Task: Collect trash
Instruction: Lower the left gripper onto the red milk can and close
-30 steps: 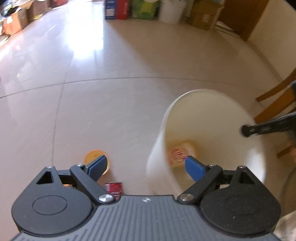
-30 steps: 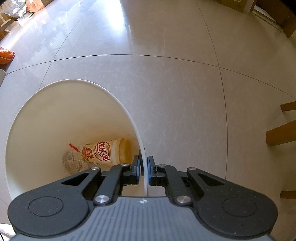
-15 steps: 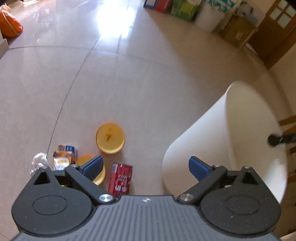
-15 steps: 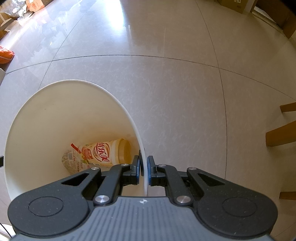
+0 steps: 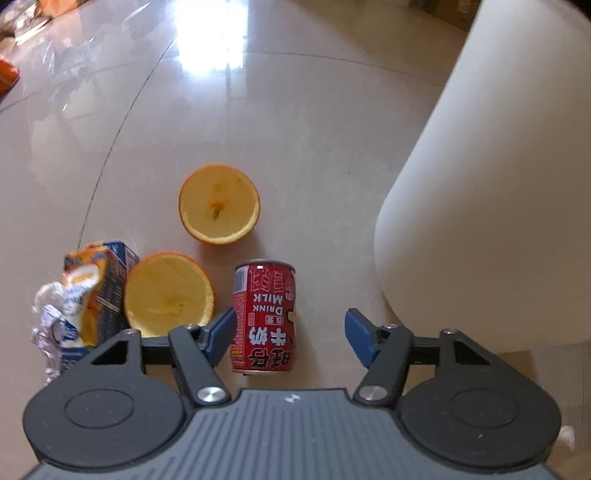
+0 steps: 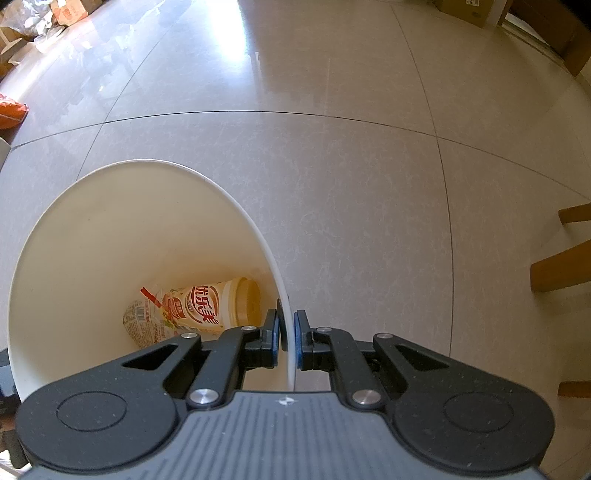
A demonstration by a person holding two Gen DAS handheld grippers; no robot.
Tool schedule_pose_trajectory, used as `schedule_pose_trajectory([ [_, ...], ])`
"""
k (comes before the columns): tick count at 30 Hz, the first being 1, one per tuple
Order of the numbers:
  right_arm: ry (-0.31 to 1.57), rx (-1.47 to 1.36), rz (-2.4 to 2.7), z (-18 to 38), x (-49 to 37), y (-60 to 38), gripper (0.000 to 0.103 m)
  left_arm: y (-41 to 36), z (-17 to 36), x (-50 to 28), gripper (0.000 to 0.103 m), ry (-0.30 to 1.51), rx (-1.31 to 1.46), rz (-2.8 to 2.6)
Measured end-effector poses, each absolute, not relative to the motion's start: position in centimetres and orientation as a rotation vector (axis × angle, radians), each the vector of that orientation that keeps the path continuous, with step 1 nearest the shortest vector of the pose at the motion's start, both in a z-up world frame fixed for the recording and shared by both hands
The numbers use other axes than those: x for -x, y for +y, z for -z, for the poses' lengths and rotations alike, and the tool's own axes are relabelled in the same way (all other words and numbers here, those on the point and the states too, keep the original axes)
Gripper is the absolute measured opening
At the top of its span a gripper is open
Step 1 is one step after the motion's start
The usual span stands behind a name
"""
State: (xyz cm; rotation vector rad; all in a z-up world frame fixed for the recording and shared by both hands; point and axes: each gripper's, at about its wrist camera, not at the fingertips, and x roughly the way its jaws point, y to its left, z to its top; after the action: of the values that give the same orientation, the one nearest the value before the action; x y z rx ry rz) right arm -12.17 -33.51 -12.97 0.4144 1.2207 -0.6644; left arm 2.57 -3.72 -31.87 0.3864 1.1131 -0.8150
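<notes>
gleaming beige floor tiles (image 5: 314,122) surround a white bin (image 6: 110,229); a red milk can (image 5: 264,317) lies beside it between the closing, still-apart left gripper (image 5: 290,338); the right gripper (image 6: 287,341) pinches the bin's rim.

Home interior, seemingly: glossy beige floor tiles (image 6: 332,184) reflecting daylight, wooden chair legs (image 6: 561,266) standing at edge, cardboard boxes (image 6: 465,11) sitting along far wall.

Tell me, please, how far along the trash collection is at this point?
Done: a drink cup and a wrapper lie in the white bin, whose rim the right claw pinches. In hand: the left claw, just closing, straddles the red can without gripping. Left: two orange halves, a juice carton and foil.
</notes>
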Motion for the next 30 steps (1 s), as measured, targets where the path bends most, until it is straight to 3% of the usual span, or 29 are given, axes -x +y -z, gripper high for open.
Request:
schedule_pose_trajectory([
  [14, 1.222, -0.424, 0.658, 13.0, 12.3, -33.8, 0.01, -6.3, 35.6, -3.7, 0.053, 1.112, -0.459, 0.705],
  [30, 1.219, -0.427, 0.655, 13.0, 12.4, -33.8, 0.01, -7.5, 38.0, -4.0, 0.051, 1.167, -0.519, 0.751],
])
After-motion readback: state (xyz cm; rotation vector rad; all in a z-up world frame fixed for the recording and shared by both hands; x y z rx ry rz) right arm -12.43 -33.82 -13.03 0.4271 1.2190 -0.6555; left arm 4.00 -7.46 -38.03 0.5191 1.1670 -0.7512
